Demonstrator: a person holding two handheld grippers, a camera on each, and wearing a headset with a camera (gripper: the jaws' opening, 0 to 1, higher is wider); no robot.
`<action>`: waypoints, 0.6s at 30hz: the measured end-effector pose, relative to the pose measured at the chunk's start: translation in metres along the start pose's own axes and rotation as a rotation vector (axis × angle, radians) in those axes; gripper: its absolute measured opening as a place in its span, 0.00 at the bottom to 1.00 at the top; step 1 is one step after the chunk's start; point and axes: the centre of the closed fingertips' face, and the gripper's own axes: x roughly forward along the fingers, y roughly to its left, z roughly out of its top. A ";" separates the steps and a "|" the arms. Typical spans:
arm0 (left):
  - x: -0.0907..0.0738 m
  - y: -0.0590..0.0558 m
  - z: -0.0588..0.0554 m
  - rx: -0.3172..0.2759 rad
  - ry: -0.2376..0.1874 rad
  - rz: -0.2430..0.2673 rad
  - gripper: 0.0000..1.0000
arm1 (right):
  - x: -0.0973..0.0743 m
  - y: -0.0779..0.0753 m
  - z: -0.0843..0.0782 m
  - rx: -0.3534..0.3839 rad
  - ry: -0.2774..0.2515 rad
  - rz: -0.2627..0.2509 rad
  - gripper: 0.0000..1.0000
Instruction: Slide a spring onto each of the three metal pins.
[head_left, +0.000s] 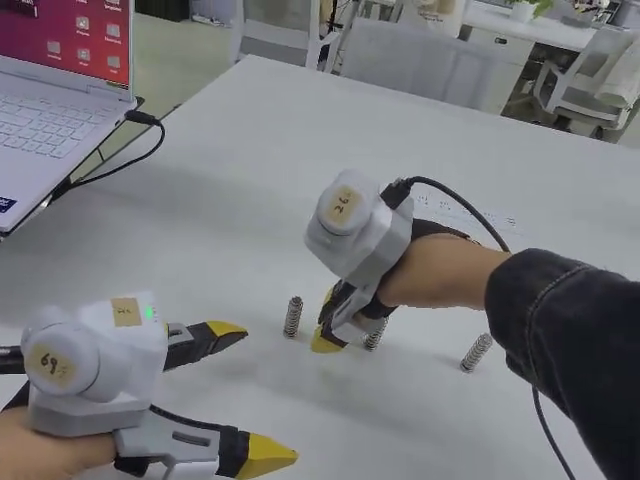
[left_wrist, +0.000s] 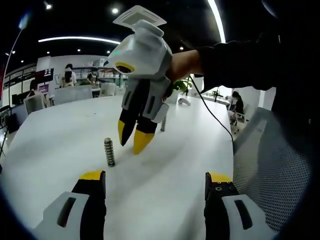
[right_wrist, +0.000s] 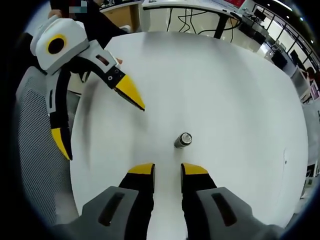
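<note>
Springs (head_left: 292, 317): how are they laid out?

Three are counted in the head view on the white table (head_left: 250, 170). The left spring (head_left: 292, 317) is stood upright, near the tips of the right gripper (head_left: 328, 338) at their 9 o'clock. The middle spring (head_left: 375, 333) is set just beside those tips at 3 o'clock and is partly hidden by the gripper. The right spring (head_left: 476, 351) is tilted and lies well apart, farther out at 3 o'clock. Whether a pin runs inside any of them cannot be told.

How are the grippers held?

The right gripper is pointed down at the table. In the right gripper view its jaws (right_wrist: 167, 170) are parted by a narrow gap with nothing pinched, and one spring (right_wrist: 183, 140) is seen end-on just beyond the tips at 12 o'clock. The left gripper (head_left: 248, 393) is held at 7 o'clock of the head view. Its jaws are spread wide and nothing is gripped between them. In the left gripper view (left_wrist: 155, 176) the upright left spring (left_wrist: 109, 151) is seen at 11 o'clock of its tips.

What else is seen?

A laptop (head_left: 55, 110) with a cable is placed at 10 o'clock.
</note>
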 end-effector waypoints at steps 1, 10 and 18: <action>0.000 0.000 0.000 0.001 0.002 -0.001 0.78 | -0.001 0.001 -0.001 0.001 -0.003 -0.002 0.19; 0.001 -0.007 0.002 0.009 0.009 -0.010 0.78 | -0.009 0.016 -0.003 0.023 -0.049 -0.015 0.19; 0.001 -0.011 0.004 0.014 0.009 -0.016 0.78 | -0.014 0.032 -0.009 0.041 -0.077 -0.021 0.19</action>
